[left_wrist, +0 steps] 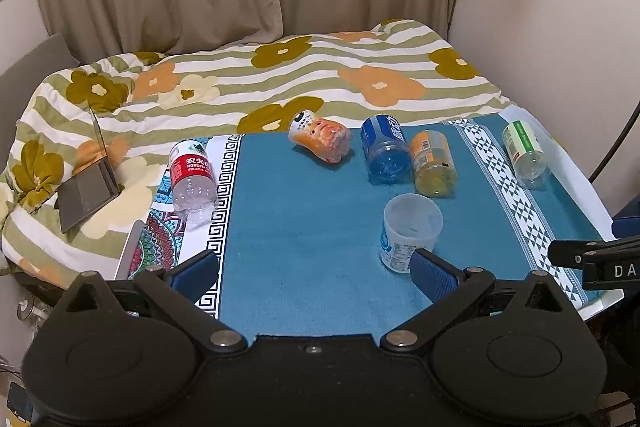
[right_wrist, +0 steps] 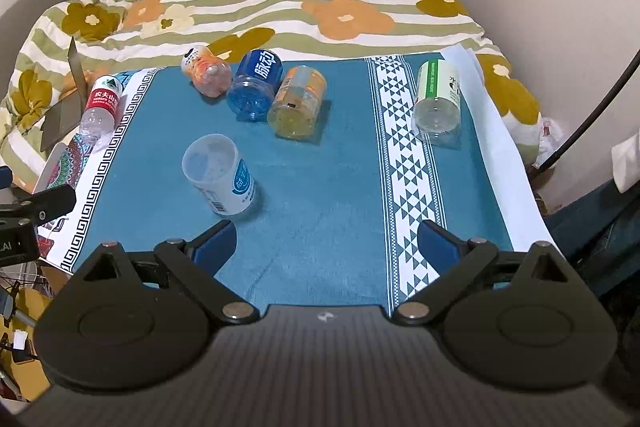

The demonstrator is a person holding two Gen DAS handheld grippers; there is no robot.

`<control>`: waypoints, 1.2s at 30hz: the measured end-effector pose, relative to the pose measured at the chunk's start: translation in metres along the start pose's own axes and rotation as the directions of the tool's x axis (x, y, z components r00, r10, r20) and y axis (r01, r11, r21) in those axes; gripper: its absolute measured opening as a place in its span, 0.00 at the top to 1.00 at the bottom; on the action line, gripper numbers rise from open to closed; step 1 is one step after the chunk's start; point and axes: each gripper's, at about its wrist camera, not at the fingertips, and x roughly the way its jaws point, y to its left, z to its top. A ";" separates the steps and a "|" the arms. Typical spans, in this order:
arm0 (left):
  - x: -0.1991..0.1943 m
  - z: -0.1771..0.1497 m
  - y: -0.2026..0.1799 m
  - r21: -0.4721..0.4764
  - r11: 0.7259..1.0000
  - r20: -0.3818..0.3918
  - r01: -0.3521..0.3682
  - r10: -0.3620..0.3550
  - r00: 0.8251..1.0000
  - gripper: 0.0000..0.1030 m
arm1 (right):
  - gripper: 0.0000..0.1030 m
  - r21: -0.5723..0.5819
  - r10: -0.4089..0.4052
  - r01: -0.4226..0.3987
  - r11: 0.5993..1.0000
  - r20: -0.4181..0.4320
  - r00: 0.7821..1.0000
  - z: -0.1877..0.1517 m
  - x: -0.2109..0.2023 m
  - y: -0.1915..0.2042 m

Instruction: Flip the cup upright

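A white translucent cup (left_wrist: 410, 231) with a blue label stands upright on the blue cloth, mouth up; in the right wrist view the cup (right_wrist: 220, 179) is left of centre. My left gripper (left_wrist: 316, 267) is open and empty, its right finger (left_wrist: 434, 273) just in front of the cup's base. My right gripper (right_wrist: 326, 247) is open and empty, with the cup beyond its left finger (right_wrist: 214, 245). Several bottles lie on their sides behind the cup: orange (left_wrist: 322, 139), blue (left_wrist: 386, 149), yellow (left_wrist: 434, 163), green-labelled (left_wrist: 524, 149), red-labelled (left_wrist: 192, 179).
The blue cloth (left_wrist: 304, 219) covers a table set against a bed with a flowered quilt (left_wrist: 280, 75). An open laptop (left_wrist: 88, 187) lies on the quilt at left. Curtain and wall stand behind. The other gripper's black body (left_wrist: 596, 259) shows at the right edge.
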 end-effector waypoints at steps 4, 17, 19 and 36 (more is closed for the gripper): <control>0.000 -0.001 0.000 -0.012 1.000 -0.004 0.002 -0.002 1.000 0.00 | 0.00 0.006 -0.002 0.002 1.000 -0.002 1.000 -0.001 -0.002 -0.002; -0.003 0.002 0.003 -0.001 1.000 0.014 -0.014 0.014 1.000 0.00 | 0.00 -0.010 -0.013 0.013 1.000 0.001 1.000 0.003 -0.004 0.002; -0.003 0.002 0.003 -0.004 1.000 0.016 -0.011 0.011 1.000 0.00 | 0.00 -0.006 -0.010 0.010 1.000 0.002 1.000 0.003 -0.004 0.002; -0.001 0.004 0.005 0.000 1.000 0.016 0.000 0.000 1.000 0.00 | 0.00 -0.004 -0.016 0.016 1.000 -0.001 1.000 0.004 0.001 0.004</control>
